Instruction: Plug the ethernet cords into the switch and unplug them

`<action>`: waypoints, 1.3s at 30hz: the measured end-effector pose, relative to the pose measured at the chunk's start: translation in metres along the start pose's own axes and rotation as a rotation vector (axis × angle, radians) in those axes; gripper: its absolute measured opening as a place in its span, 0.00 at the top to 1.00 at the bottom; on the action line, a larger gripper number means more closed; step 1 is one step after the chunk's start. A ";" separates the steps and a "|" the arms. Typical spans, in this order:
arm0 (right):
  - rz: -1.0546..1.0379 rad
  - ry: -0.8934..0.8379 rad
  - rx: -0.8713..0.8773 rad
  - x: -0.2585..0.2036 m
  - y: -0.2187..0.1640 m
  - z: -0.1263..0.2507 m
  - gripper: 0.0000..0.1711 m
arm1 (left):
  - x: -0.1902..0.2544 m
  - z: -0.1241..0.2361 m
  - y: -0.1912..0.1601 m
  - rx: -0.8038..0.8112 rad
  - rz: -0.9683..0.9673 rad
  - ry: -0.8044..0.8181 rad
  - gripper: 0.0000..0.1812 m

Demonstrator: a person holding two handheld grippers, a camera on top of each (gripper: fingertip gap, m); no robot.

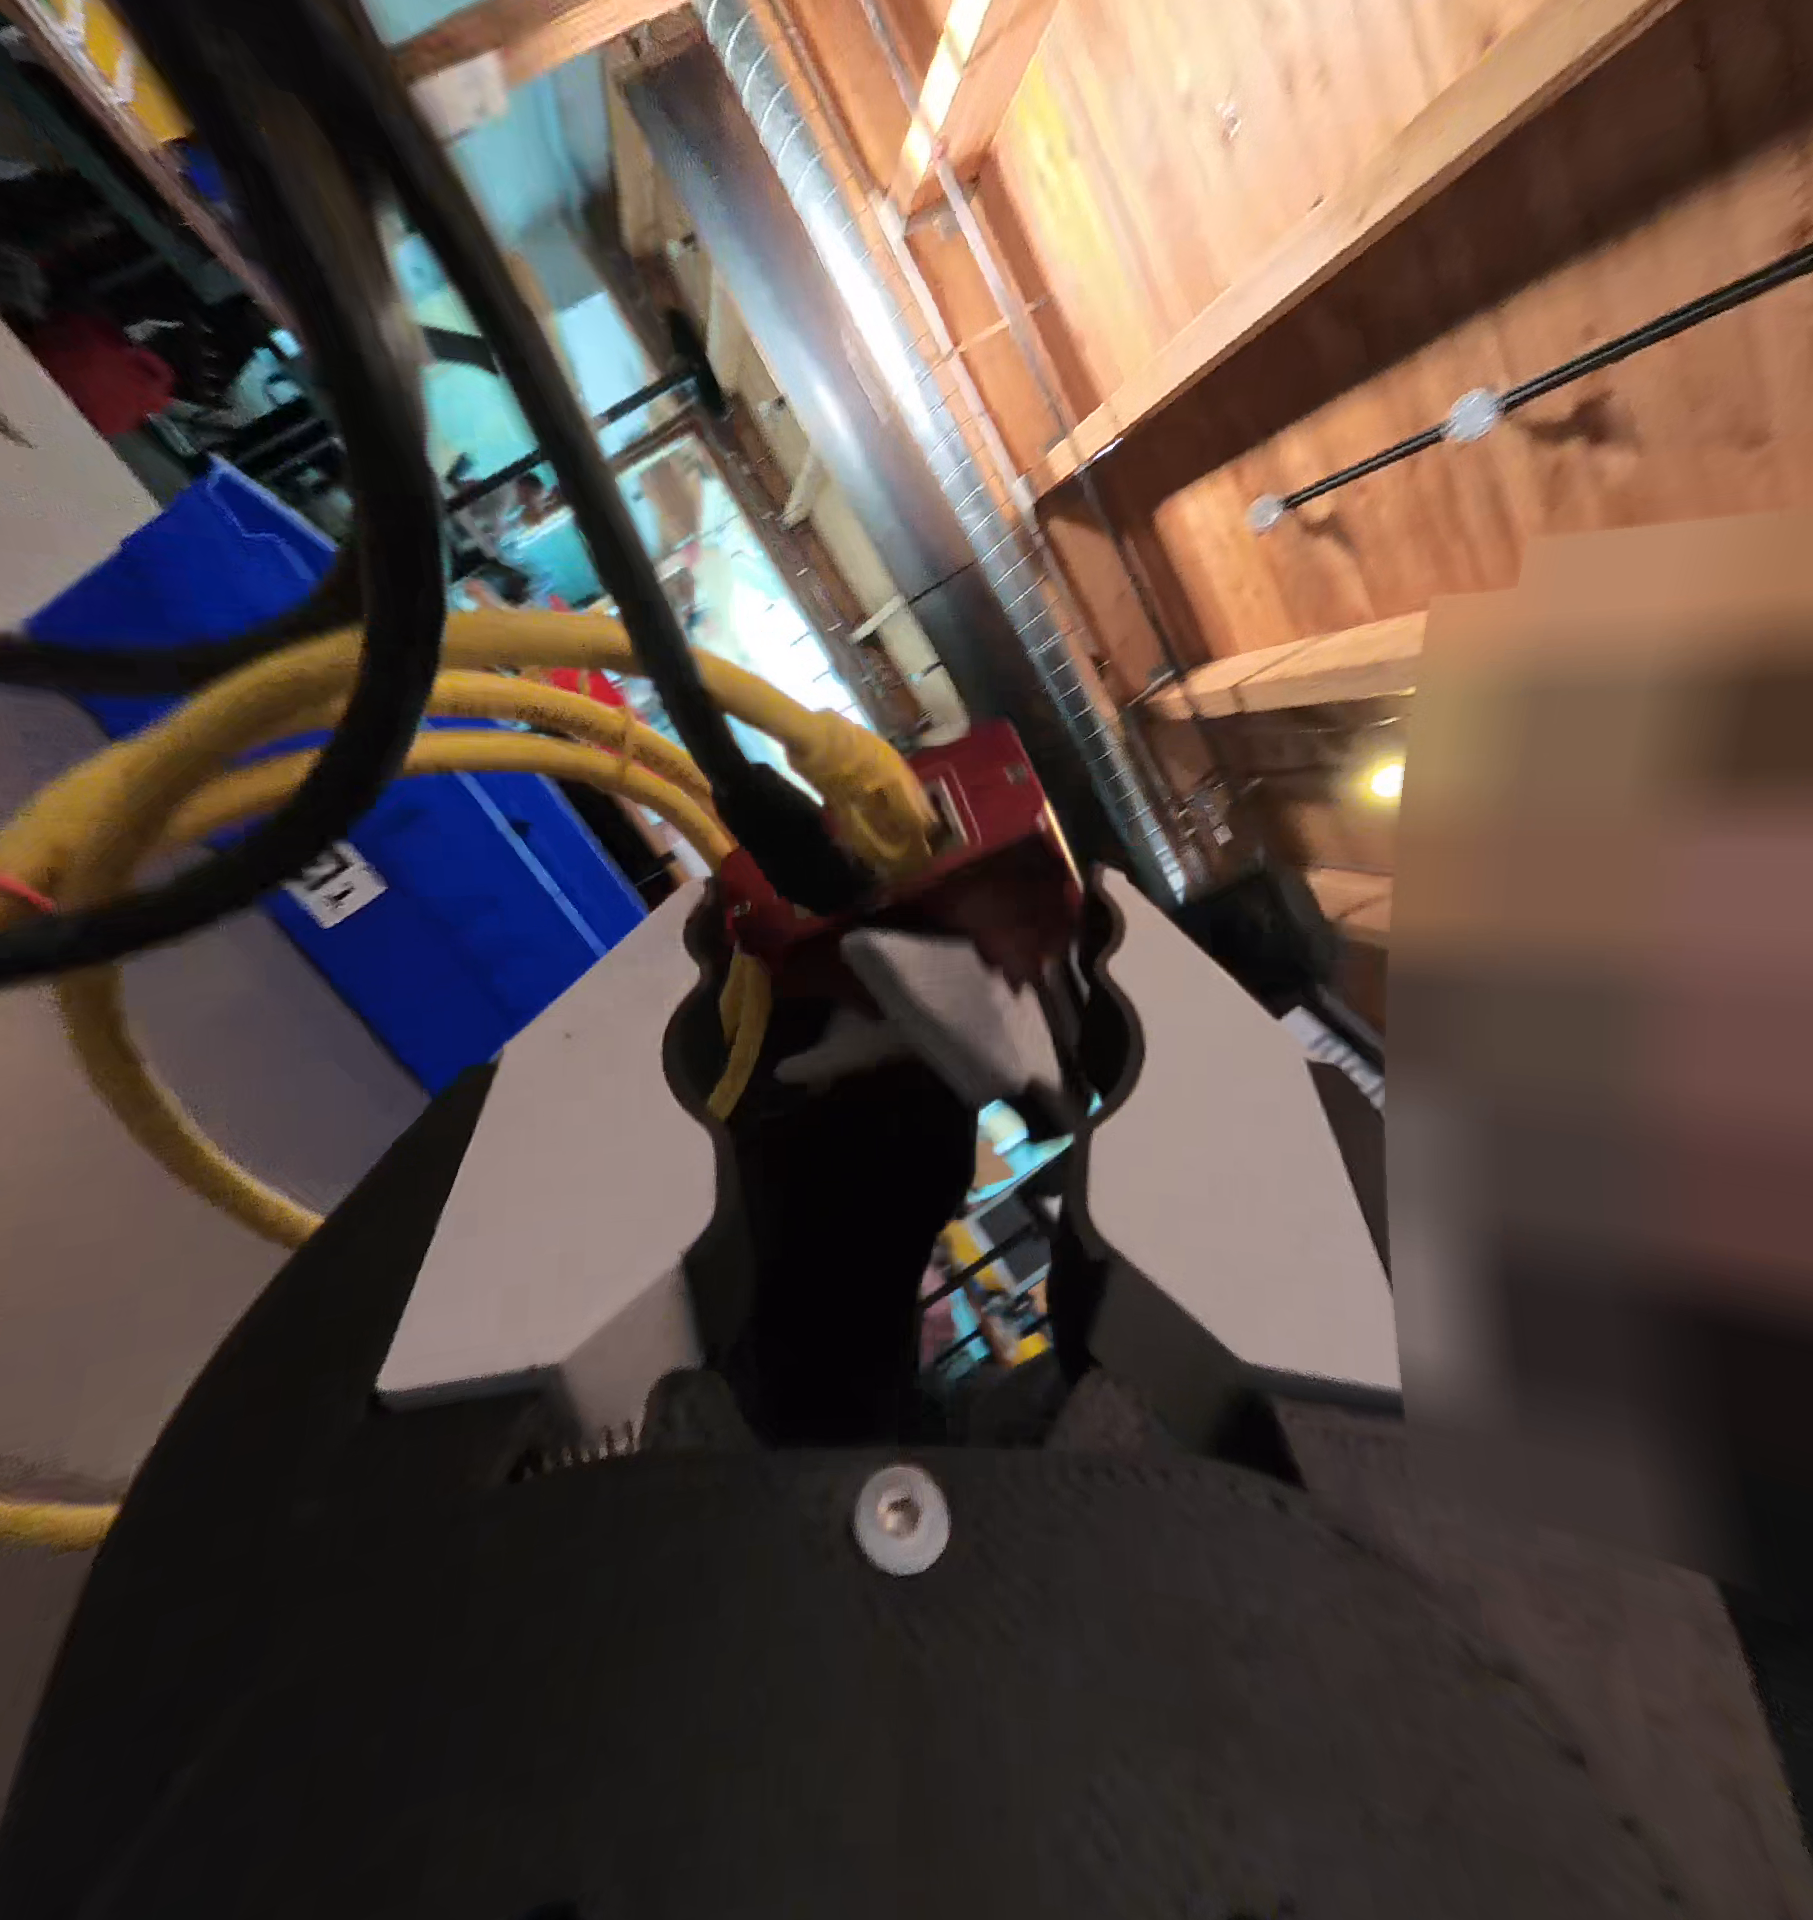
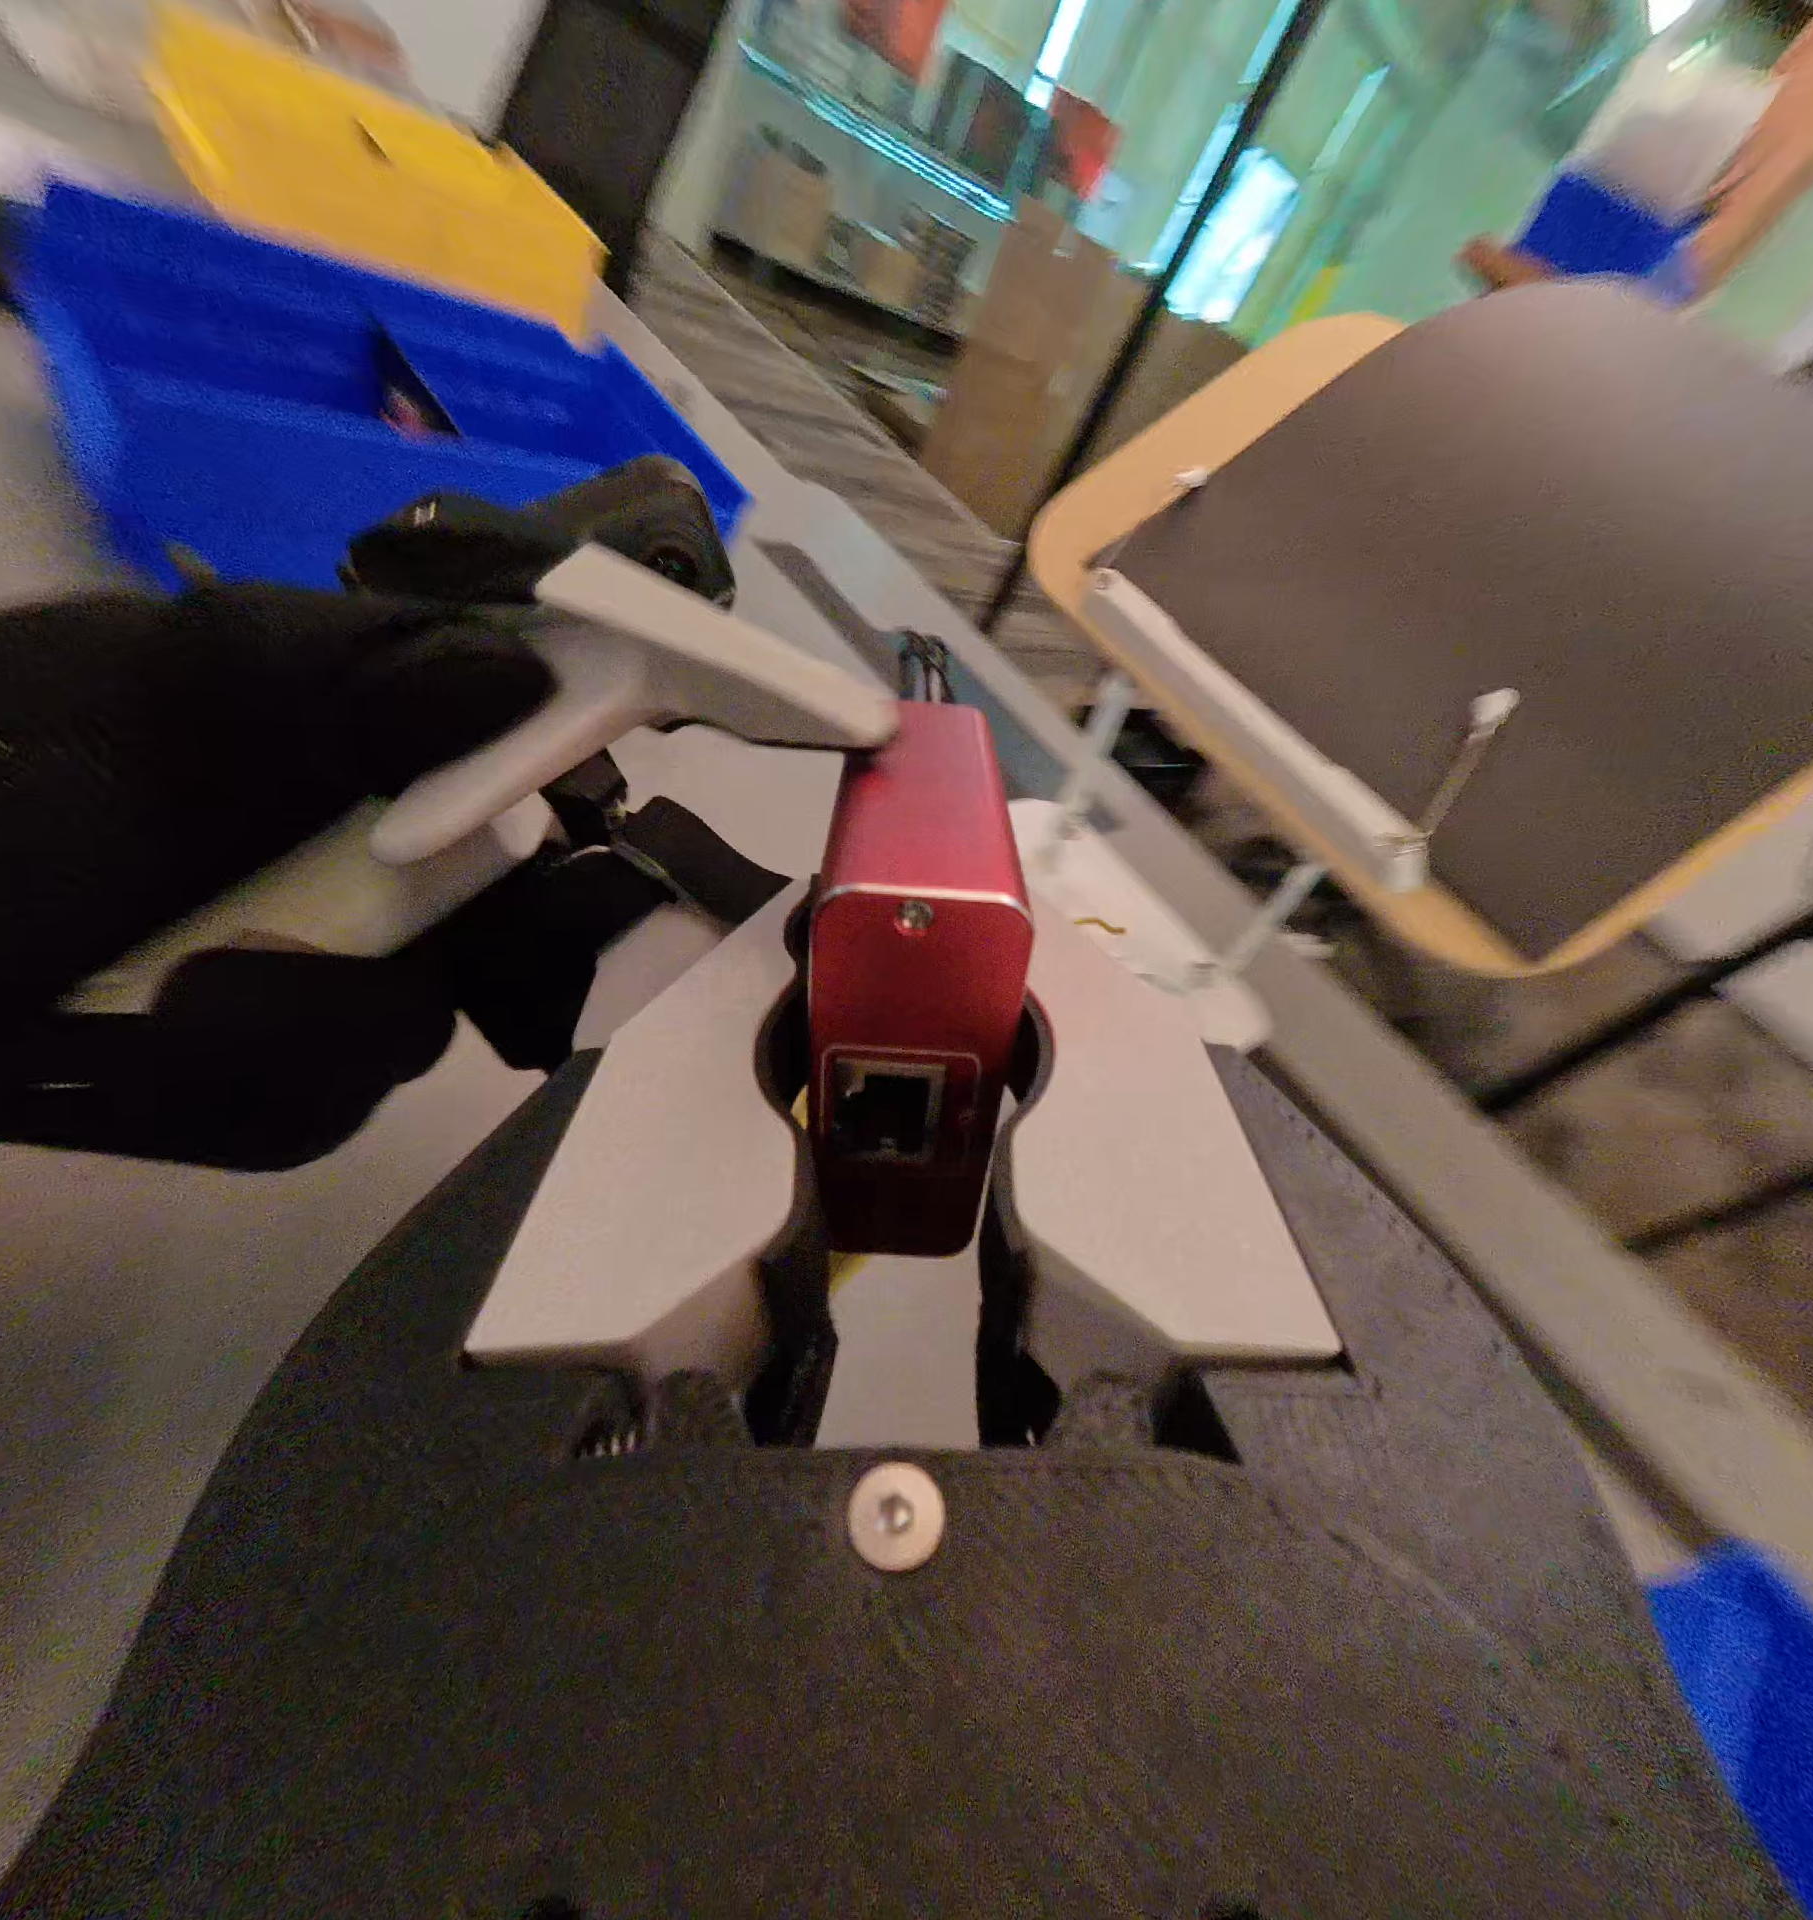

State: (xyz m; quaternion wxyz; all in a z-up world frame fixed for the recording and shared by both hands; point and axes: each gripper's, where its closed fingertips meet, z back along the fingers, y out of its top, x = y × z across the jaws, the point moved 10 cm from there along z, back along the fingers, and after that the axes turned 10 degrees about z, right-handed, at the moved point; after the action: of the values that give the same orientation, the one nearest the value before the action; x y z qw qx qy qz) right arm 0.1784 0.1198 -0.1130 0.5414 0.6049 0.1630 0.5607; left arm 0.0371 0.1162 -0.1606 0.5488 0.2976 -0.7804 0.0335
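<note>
My right gripper [image 2: 907,1132] clamps the red switch [image 2: 917,997]; left gripper [image 1: 902,935] pinches its far end, so pull cords out straight.

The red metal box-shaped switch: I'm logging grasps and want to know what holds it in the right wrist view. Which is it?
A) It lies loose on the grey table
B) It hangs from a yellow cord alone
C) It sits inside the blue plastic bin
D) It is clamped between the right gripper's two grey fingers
D: the red metal box-shaped switch sits squeezed between the two grey fingers of the right gripper, its empty port facing the camera.
</note>
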 end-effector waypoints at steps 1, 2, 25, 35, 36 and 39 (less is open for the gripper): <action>-0.113 0.069 0.026 0.009 -0.002 0.002 0.85 | 0.005 0.007 -0.002 -0.017 -0.044 0.055 0.65; -0.221 0.130 0.048 0.018 -0.005 0.003 0.85 | 0.010 0.014 -0.007 -0.040 -0.093 0.115 0.67; -1.205 0.809 -0.063 -0.042 -0.095 -0.107 0.85 | -0.018 0.032 -0.008 -0.877 -1.300 1.210 0.63; -1.033 0.604 -0.109 -0.004 -0.119 -0.081 0.69 | -0.051 0.054 0.012 -1.112 -1.131 1.178 0.63; -1.015 0.585 -0.106 -0.002 -0.120 -0.078 0.70 | -0.057 0.057 0.014 -1.136 -1.099 1.186 0.63; -0.986 0.568 -0.086 0.002 -0.121 -0.075 0.72 | -0.067 0.060 0.017 -1.147 -1.010 1.153 0.64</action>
State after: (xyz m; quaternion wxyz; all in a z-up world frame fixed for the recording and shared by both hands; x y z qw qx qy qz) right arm 0.1645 0.2000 -0.2292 0.6982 0.2602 0.5421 0.3885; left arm -0.0070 0.1363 -0.2382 0.8607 0.2226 -0.0671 -0.4530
